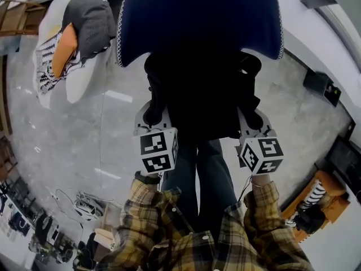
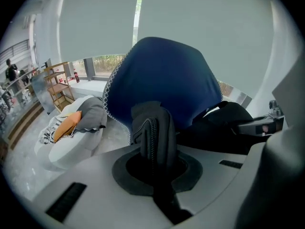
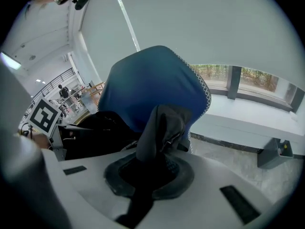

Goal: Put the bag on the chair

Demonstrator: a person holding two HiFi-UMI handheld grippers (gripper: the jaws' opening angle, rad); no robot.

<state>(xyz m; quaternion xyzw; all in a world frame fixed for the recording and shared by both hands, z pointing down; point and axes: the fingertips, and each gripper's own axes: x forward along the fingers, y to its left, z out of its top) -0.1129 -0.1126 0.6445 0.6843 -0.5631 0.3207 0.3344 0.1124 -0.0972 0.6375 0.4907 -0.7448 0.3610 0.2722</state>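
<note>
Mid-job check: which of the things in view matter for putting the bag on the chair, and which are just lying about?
Part of the job:
- black bag
- blue chair
- left gripper and right gripper, both shut on the bag

Just lying about:
- white beanbag with grey cushion and orange cushion
- cables on the floor
- orange seat

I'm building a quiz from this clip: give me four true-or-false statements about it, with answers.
Both grippers are shut on the black bag. True: the left gripper and right gripper each pinch a fold of it.
The chair is red. False: the chair is dark blue.
An orange cushion lies on the white seat at the head view's left. True.
The person's sleeves are plain white. False: the sleeves are yellow-brown plaid.
</note>
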